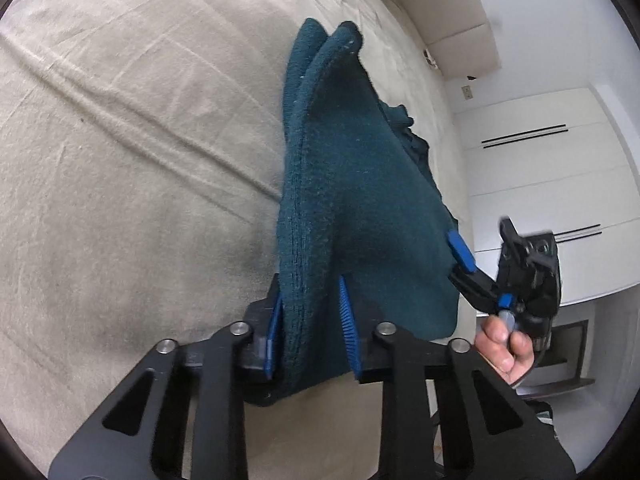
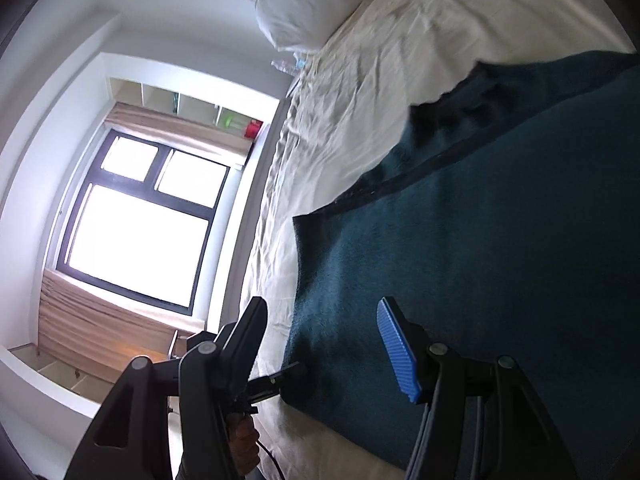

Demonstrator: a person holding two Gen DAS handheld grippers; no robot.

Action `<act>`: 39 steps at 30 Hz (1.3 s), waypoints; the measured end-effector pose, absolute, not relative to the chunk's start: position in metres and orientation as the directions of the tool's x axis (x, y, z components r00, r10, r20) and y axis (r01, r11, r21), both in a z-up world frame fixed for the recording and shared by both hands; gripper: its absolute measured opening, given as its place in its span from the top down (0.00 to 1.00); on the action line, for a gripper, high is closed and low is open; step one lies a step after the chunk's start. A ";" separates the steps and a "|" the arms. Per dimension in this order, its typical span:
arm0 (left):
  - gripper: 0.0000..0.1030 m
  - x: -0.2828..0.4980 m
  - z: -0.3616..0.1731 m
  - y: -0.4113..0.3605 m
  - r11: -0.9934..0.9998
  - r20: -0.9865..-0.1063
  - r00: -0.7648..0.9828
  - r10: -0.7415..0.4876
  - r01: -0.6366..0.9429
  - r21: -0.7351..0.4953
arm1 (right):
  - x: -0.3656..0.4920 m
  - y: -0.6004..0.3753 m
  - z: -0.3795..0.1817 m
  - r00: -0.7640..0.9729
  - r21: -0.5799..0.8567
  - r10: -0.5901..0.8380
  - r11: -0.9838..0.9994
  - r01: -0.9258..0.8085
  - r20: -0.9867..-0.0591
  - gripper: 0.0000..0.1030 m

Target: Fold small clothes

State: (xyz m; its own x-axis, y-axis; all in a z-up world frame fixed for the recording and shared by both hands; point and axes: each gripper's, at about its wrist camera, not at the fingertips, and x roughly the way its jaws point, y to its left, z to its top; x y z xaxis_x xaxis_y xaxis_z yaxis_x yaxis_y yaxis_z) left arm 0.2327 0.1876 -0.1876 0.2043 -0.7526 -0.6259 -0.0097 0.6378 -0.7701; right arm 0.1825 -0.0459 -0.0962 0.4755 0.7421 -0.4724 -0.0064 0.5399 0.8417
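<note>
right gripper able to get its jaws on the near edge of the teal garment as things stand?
Probably yes. The right gripper stands open, its jaws straddling the edge of the teal garment on the bed, nothing between. The left gripper already clamps another edge.

Beige bed [image 1: 140,120] — bright window [image 2: 140,232]

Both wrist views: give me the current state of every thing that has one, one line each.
Teal garment: partly folded, one edge lifted off the bed, the rest lying on it.
Left tool: shut on the garment's thick edge.
Right tool: open, at the garment's side edge, no grip visible.
Bed sheet: spread out, creased.
Pillow: at the head of the bed.
</note>
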 end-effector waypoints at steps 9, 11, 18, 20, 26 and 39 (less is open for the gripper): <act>0.91 0.224 -0.181 0.208 0.635 -0.619 0.250 -0.744 -0.022 -0.772 | 0.223 -0.022 -0.135 0.390 0.787 0.709 0.612 0.075 -0.588 0.51; 0.92 0.223 -0.175 0.206 0.640 -0.621 0.258 -0.740 -0.013 -0.768 | 0.223 -0.025 -0.139 0.400 0.798 0.715 0.598 0.075 -0.573 0.52; 0.92 0.221 -0.129 0.186 0.670 -0.634 0.280 -0.721 0.048 -0.741 | 0.221 -0.044 -0.138 0.391 0.853 0.770 0.515 0.083 -0.503 0.49; 0.92 0.221 -0.112 0.166 0.681 -0.638 0.283 -0.716 0.082 -0.728 | 0.216 -0.053 -0.129 0.400 0.877 0.793 0.475 0.068 -0.460 0.39; 0.92 0.222 -0.079 0.081 0.724 -0.676 0.264 -0.688 0.201 -0.660 | 0.207 -0.100 -0.105 0.426 0.944 0.854 0.329 0.002 -0.299 0.28; 0.92 0.199 -0.124 -0.049 0.790 -0.795 0.136 -0.592 0.291 -0.539 | 0.211 -0.164 -0.117 0.381 0.931 0.857 0.364 0.027 -0.346 0.24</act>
State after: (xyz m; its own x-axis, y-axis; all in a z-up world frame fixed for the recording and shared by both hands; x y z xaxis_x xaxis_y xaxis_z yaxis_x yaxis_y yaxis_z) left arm 0.1991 -0.0491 -0.1239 0.1359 -0.5918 -0.7946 0.2908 0.7905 -0.5390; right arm 0.2112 -0.1641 -0.1171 0.3814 0.8571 -0.3462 0.0270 0.3640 0.9310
